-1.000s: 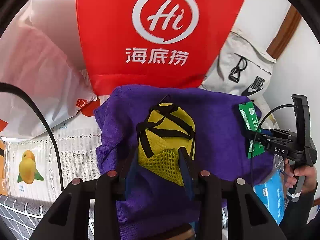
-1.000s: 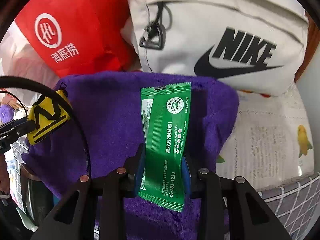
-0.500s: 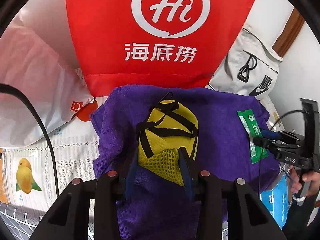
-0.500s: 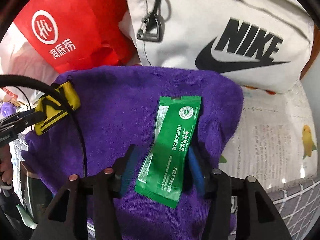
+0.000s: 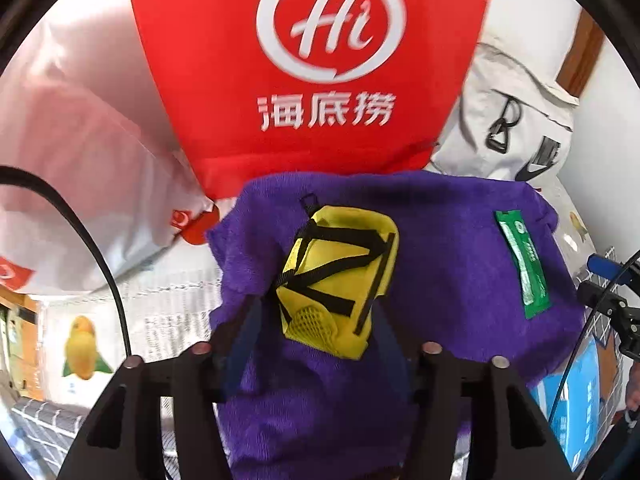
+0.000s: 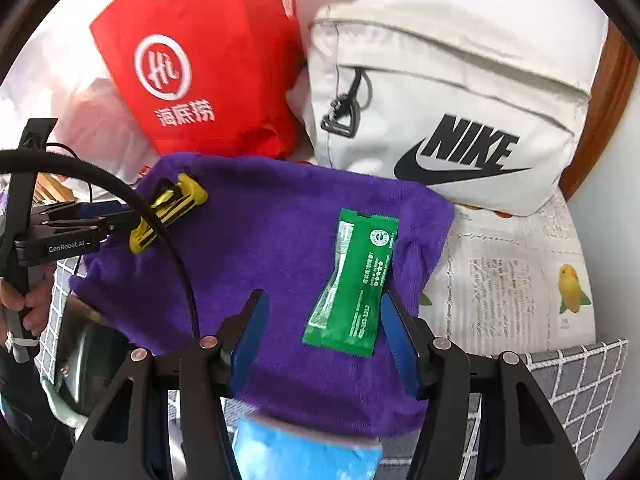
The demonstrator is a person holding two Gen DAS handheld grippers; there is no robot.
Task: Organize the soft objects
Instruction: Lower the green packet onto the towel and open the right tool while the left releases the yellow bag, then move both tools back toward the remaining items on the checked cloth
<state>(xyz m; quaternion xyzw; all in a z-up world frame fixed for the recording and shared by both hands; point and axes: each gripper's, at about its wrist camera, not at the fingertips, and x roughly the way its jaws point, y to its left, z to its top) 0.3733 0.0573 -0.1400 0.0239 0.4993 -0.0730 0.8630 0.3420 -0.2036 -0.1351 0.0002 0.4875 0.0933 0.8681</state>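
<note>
The left wrist view shows a yellow pouch (image 5: 336,280) with black straps lying on a purple towel (image 5: 440,260), its mesh end near and its long axis running near to far, tilted slightly right. The left gripper (image 5: 316,344) has its jaws opening, spread either side of the pouch without pressing it. Only the right wrist view shows the green packet (image 6: 352,280) close up: it lies flat on the towel (image 6: 260,240), long axis near to far, leaning right at the far end. The right gripper (image 6: 324,340) has jaws spread, the packet beside the right one. Behind stand a red bag (image 6: 200,60) and a white bag (image 6: 460,100). Newspaper (image 6: 500,280) covers the surface beneath.
</note>
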